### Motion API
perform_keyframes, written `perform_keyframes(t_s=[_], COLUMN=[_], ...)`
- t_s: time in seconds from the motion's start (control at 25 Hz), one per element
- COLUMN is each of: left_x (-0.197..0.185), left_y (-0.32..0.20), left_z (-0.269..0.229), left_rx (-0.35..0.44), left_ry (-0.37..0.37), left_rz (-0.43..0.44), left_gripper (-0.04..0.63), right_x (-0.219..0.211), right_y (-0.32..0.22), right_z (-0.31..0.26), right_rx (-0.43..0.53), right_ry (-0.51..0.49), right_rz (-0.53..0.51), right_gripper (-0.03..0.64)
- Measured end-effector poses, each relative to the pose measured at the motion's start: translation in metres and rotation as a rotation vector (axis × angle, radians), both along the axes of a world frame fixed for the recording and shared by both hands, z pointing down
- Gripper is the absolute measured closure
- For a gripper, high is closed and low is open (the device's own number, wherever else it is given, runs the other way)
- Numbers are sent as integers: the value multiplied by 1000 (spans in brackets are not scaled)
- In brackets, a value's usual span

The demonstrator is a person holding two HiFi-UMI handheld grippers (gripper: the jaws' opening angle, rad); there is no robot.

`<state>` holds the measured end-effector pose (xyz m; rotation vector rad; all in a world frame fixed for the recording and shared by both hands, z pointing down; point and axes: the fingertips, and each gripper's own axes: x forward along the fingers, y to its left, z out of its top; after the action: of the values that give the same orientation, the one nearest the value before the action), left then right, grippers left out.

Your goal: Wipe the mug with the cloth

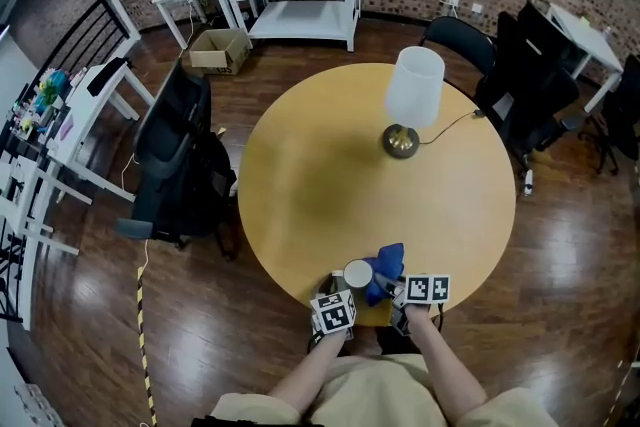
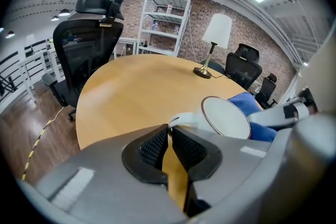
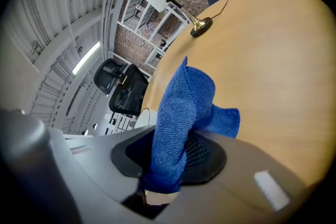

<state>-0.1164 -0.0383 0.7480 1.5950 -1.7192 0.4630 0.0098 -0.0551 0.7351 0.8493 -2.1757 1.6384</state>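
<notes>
Black office chair (image 1: 175,155) stands off the worktop's (image 1: 330,175) left edge. Left gripper (image 1: 343,295) is at the near edge w/ jaws pinched shut on the handle (image 2: 184,119) of the white mug (image 1: 358,273). Mug's open mouth (image 2: 227,118) shows in the left gripper view. Just right of the mug, prob. touching it, is the blue cloth (image 1: 388,265). Right gripper (image 1: 408,297) is clamped on the cloth's lower end, and the rest sticks up past the jaws (image 3: 181,107). Lamp (image 1: 410,100) sits well apart, far right of the worktop.
</notes>
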Motion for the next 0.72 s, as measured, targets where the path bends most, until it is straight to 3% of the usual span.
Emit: perform_keyframes(t_s=[0.24,0.72], left_x=[10,25], left_y=[9,25], left_z=[2,-2], left_rx=[-16,-59], left_ry=[-54,-51], left_rz=[156,280], left_gripper=[580,580], right_x=[6,14], right_y=[-11,-21], right_z=[2,4], right_rx=[11,12], right_ry=[-6,-38], right_rz=[32,174], right_gripper=[508,515])
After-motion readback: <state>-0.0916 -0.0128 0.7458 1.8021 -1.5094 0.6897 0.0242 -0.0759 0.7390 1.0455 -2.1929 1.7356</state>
